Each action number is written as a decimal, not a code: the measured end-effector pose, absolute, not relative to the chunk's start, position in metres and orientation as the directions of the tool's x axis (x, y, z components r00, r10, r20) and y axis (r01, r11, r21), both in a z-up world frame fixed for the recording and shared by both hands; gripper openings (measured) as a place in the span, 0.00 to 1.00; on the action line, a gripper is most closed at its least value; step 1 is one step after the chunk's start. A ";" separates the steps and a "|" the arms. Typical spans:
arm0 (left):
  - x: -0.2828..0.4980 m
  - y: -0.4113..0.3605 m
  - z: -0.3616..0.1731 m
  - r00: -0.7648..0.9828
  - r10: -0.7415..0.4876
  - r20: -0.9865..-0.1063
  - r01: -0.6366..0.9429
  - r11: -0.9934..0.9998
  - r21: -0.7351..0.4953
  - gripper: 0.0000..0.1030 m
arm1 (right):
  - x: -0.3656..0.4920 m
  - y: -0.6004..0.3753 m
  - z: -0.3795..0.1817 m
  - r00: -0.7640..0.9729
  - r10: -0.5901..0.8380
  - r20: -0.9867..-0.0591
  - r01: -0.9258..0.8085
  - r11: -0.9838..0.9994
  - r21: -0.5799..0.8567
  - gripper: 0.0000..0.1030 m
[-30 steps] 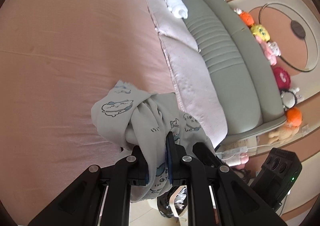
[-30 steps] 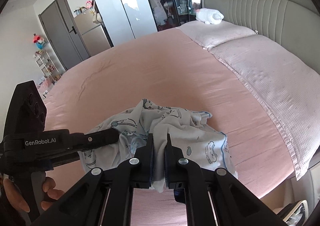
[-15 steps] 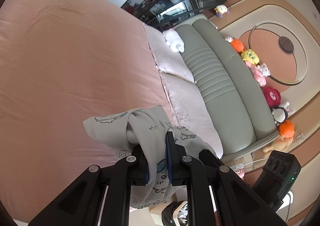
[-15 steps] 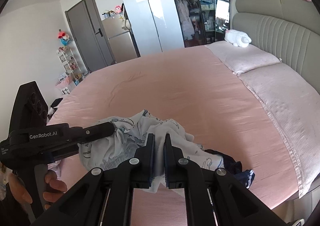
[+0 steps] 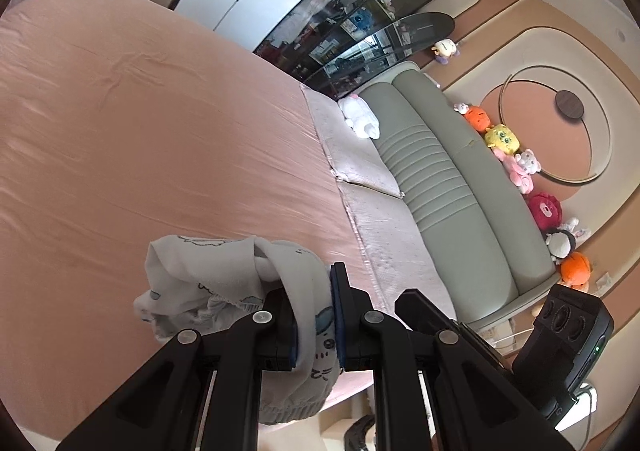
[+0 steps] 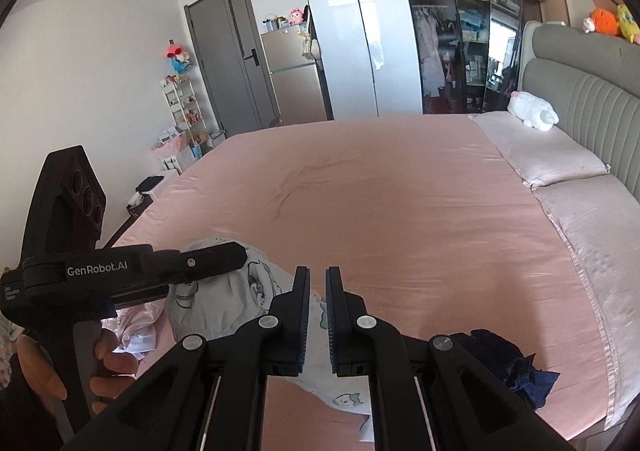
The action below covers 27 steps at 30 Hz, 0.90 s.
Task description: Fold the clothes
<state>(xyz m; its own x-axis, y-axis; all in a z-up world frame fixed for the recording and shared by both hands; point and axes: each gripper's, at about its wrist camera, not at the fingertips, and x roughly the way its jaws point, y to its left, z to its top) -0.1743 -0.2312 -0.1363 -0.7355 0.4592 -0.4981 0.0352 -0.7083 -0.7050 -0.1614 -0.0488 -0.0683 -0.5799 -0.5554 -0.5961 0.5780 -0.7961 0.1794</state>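
Both tools have hold of the same pale grey printed garment, which hangs bunched above the near edge of the pink bed. The left hand-held gripper is closed on a thick fold of the cloth, with fabric filling the narrow space between its two pads. The right hand-held gripper is also pinched almost closed, a thin layer of the garment showing in the slit between its fingers and trailing out below.

The step in hand looks like lifting and spreading the piece before laying it flat. To do that well, the two grips should move apart sideways until the cloth between them draws taut, so that the crumpled bundle opens into one sheet. Whether either tool holds an edge or a corner cannot be told; if it is mid-fabric, a regrasp at a hem would help. It should then be laid on the open sheet farther in, well away from the dark blue garment at the near right.
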 end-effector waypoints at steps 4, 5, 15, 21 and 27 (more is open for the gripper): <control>-0.165 -0.247 -0.135 -0.745 0.441 -0.500 0.044 -0.715 -0.698 0.11 | -0.155 -0.067 -0.086 -0.550 -0.547 -0.631 0.588 -0.790 0.172 0.06; -0.163 -0.250 -0.135 -0.748 0.437 -0.500 0.047 -0.717 -0.696 0.11 | -0.153 -0.071 -0.091 -0.544 -0.544 -0.639 0.591 -0.789 0.168 0.06; -0.162 -0.259 -0.090 -0.752 0.465 -0.468 -0.012 -0.719 -0.695 0.11 | -0.110 -0.082 -0.120 -0.633 -0.457 -0.625 0.546 -0.836 0.058 0.40; -0.162 -0.235 -0.050 -0.704 0.431 -0.564 -0.060 -0.828 -0.558 0.11 | -0.086 -0.083 -0.136 -0.640 -0.483 -0.597 0.544 -0.834 0.091 0.50; -0.156 -0.215 -0.019 -0.693 0.401 -0.599 -0.070 -0.864 -0.498 0.11 | -0.072 -0.090 -0.150 -0.632 -0.499 -0.593 0.544 -0.831 0.119 0.50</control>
<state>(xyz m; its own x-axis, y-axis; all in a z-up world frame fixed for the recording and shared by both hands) -0.1562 -0.2151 -0.0186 -0.6933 0.4011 -0.5987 -0.0696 -0.8642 -0.4984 -0.0722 -0.0896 -0.1497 -0.6322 -0.4989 -0.5928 0.5439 -0.8306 0.1190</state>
